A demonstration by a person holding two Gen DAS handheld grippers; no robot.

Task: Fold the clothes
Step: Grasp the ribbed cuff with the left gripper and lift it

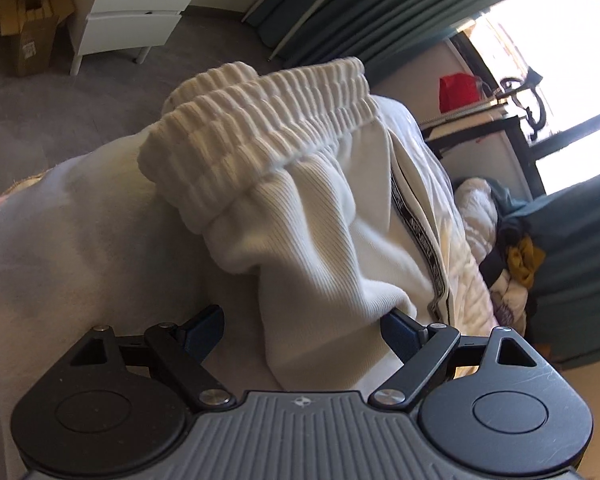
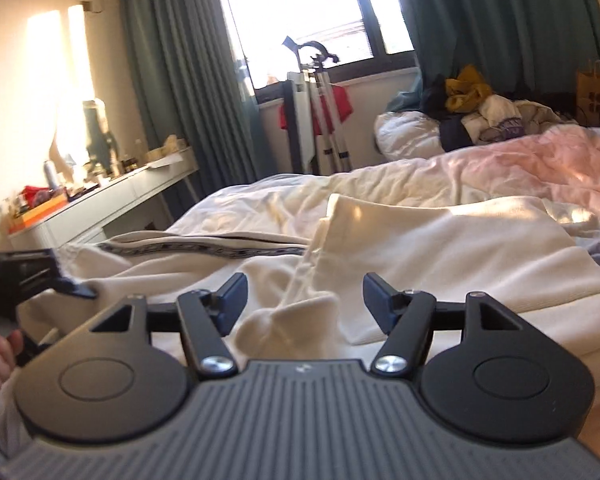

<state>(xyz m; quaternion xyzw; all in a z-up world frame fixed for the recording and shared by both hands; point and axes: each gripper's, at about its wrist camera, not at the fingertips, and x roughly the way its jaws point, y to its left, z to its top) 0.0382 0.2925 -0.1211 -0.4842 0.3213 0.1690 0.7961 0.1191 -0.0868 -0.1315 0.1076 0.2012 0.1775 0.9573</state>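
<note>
Both hand-held grippers, left [image 1: 302, 330] and right [image 2: 304, 300], gaped wide, gripping nothing, straddling the cream trousers [image 1: 320, 216] on the bed [image 2: 500, 168], seemingly poised to pinch cloth.

A bedroom in a home.
A bed [image 2: 500, 168] with rumpled bedding, teal curtains [image 2: 172, 60] at a sunny window [image 2: 300, 8], a white dressing table [image 2: 112, 200] full of small items, and a white chest of drawers [image 1: 136, 8] show it.
</note>
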